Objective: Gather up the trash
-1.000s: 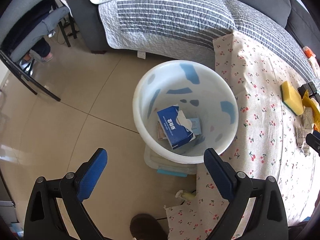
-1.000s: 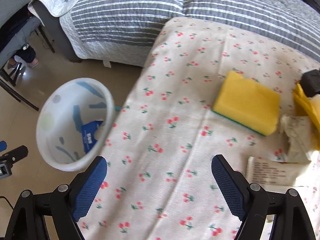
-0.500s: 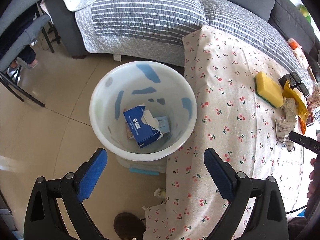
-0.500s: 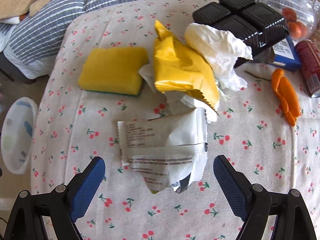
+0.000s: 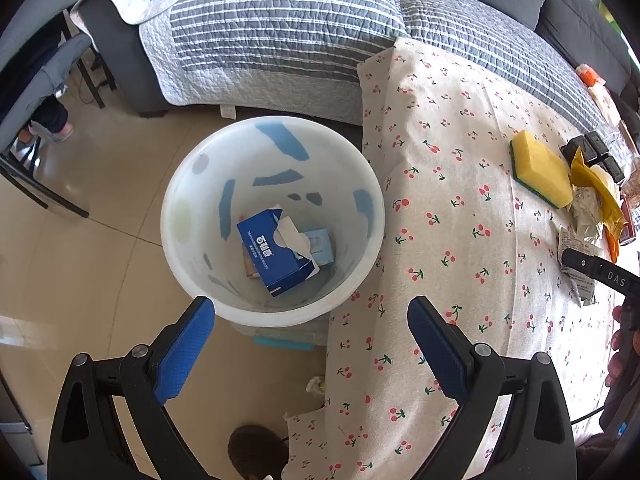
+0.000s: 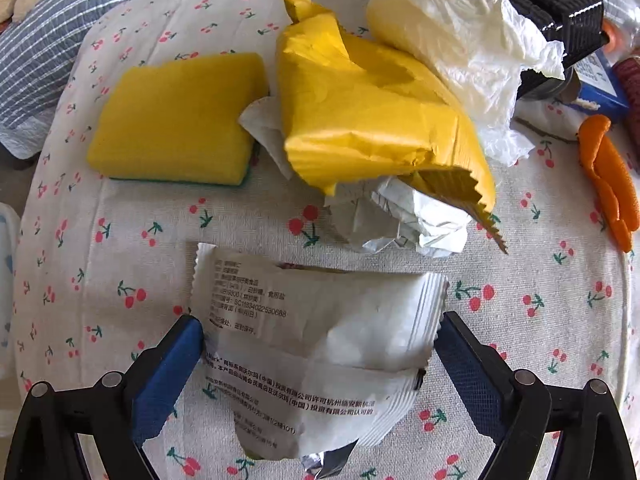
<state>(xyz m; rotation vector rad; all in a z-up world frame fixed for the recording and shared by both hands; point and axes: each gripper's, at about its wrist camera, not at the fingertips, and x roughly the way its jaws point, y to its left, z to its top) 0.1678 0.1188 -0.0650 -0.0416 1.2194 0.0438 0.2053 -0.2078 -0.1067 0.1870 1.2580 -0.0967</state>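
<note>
A white bin (image 5: 208,280) stands on the floor beside the cherry-print table (image 5: 460,208); a blue tissue box (image 5: 276,256) lies inside. My left gripper (image 5: 312,336) is open and empty above the bin's near rim. My right gripper (image 6: 318,356) is open, its fingers on either side of a white printed wrapper (image 6: 316,344) lying flat on the cloth. Behind it lie a crumpled white wrapper (image 6: 404,216), a yellow paper bag (image 6: 372,120) and a white tissue (image 6: 472,48). The right gripper also shows in the left wrist view (image 5: 596,272).
A yellow sponge (image 6: 176,116) lies left of the bag, also in the left wrist view (image 5: 540,168). Black containers (image 6: 560,12), a blue box (image 6: 600,88) and orange peel (image 6: 608,176) sit at the right. A striped sofa (image 5: 280,32) stands behind the table.
My right gripper has come down and forward so the white printed wrapper now lies between its fingers. My left gripper has drifted slightly, still above the bin.
</note>
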